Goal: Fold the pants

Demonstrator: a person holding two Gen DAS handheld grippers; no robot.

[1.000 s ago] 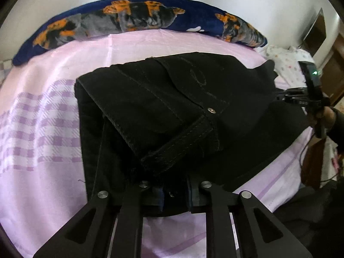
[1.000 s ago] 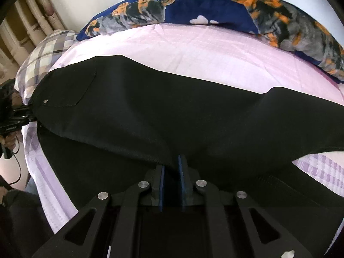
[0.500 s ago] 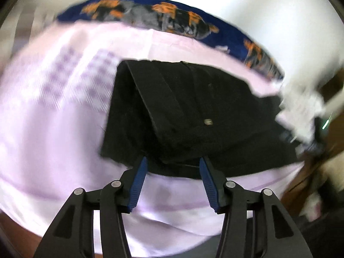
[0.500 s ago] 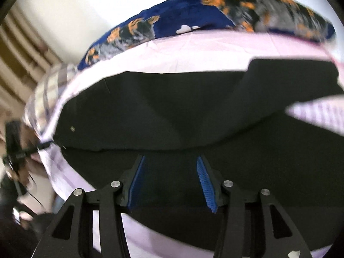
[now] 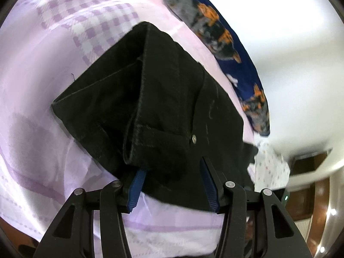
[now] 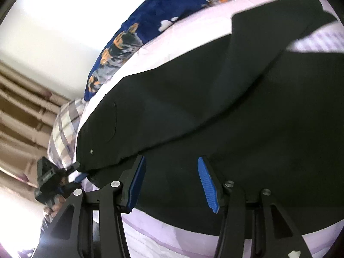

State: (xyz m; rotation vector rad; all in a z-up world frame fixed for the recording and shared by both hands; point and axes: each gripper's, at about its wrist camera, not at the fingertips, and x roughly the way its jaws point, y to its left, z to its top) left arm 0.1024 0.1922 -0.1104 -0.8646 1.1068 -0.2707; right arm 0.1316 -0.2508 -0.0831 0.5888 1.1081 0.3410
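Item: black pants [image 5: 172,107], heavy limp denim, folded lengthwise on the bed [image 5: 43,129]; my left claw [image 5: 172,185] and right claw [image 6: 169,182] spread, pinching nothing; best gripped by the stiff waistband.

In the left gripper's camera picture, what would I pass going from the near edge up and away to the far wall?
Left gripper → black pants lying on the lilac bedsheet → dark blue dog-print pillow → white wall.
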